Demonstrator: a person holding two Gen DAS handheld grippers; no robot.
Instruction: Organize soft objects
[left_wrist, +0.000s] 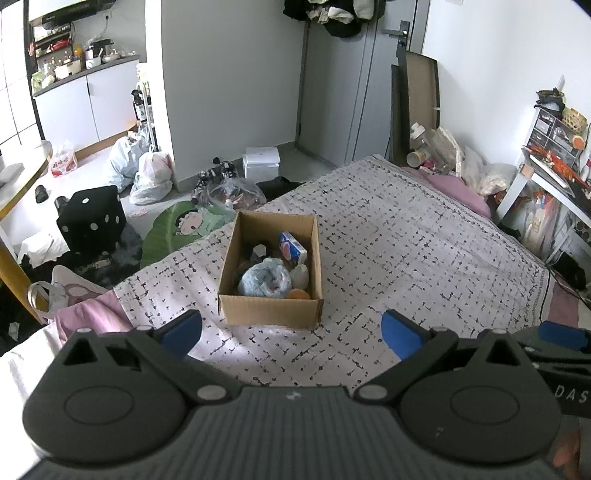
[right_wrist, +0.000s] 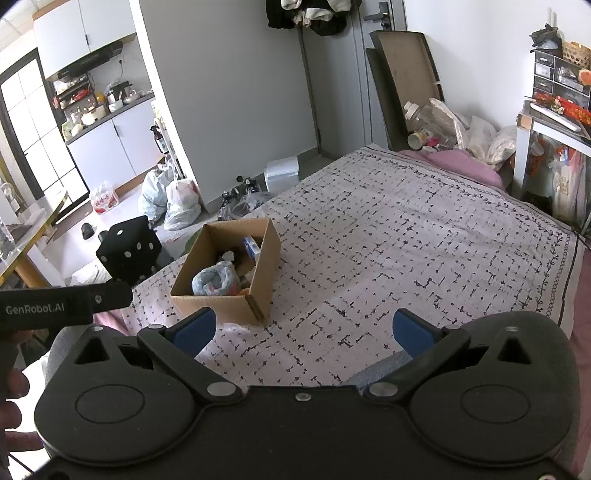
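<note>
An open cardboard box stands on the bed's patterned cover. Inside lie a light blue fluffy bundle, a blue and white packet, a pale soft item and an orange one. My left gripper is open and empty, just in front of the box. In the right wrist view the box sits ahead to the left with the blue bundle in it. My right gripper is open and empty over the cover. The left gripper's body shows at the left edge.
Bags and bottles pile at the bed's far end by a leaning board. A cluttered shelf stands to the right. On the floor to the left are a black dotted cube, plastic bags and a white box.
</note>
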